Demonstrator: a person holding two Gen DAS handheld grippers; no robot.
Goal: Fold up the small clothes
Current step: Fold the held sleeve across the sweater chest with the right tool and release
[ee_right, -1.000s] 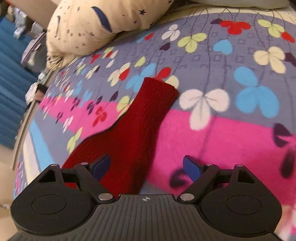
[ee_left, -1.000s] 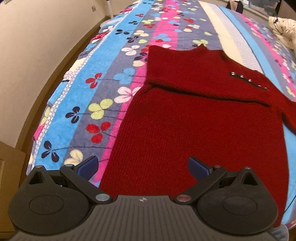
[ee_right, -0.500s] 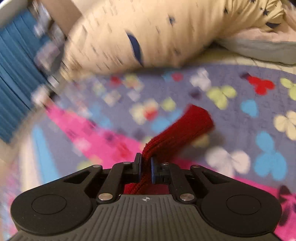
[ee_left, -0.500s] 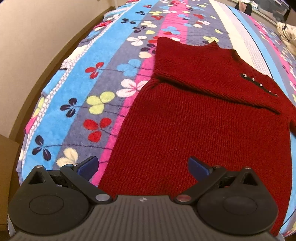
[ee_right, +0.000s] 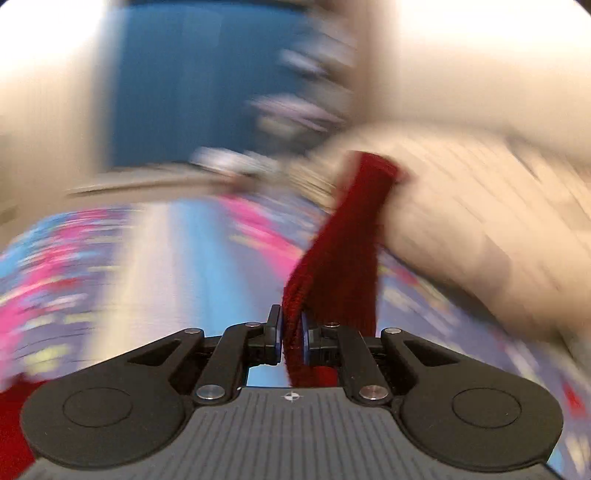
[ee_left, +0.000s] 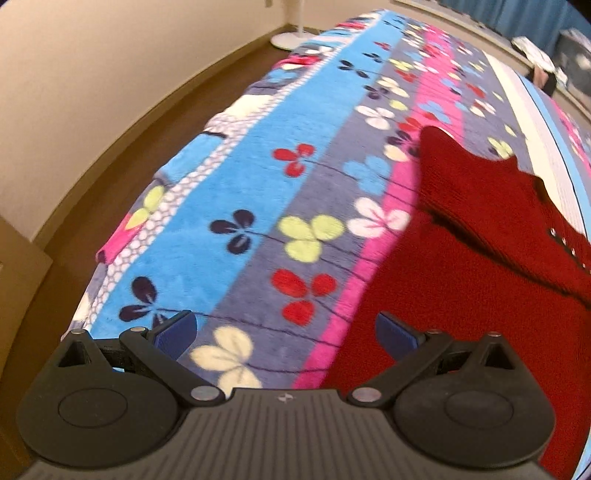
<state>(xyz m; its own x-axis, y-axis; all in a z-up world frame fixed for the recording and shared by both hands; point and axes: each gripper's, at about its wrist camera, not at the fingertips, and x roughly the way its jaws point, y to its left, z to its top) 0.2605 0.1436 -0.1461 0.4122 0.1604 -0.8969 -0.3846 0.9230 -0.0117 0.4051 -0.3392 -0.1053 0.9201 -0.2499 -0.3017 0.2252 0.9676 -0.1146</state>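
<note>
- Red knit sweater (ee_left: 480, 295) lies flat on the bed, at the right of the left wrist view, its body running from the near edge toward the far collar. One sleeve is already laid across the chest, so the fold is judged part done.
- The other sleeve (ee_right: 343, 251) is off the bed, pinched in the right tool (ee_right: 291, 343). Jaws are almost fully together with the knit bunched between the pads; the cuff hangs free beyond them. Probable reason: carry this sleeve in over the body.
- Right wrist view is heavily blurred; fine detail is unreadable.
- Left tool (ee_left: 288, 332) is wide open and holds nothing. It hovers over the sweater's left side edge: right pad above red knit, left pad above bare blanket. Likely lining up on that edge.
- Surface: fleece blanket (ee_left: 258, 184), striped blue, grey and pink, with clover flowers.
- Room: beige wall (ee_left: 92, 92) left, brown floor strip along the bed, white stand base (ee_left: 291, 35) at the far corner, cream pillow (ee_right: 480, 221) at right.
</note>
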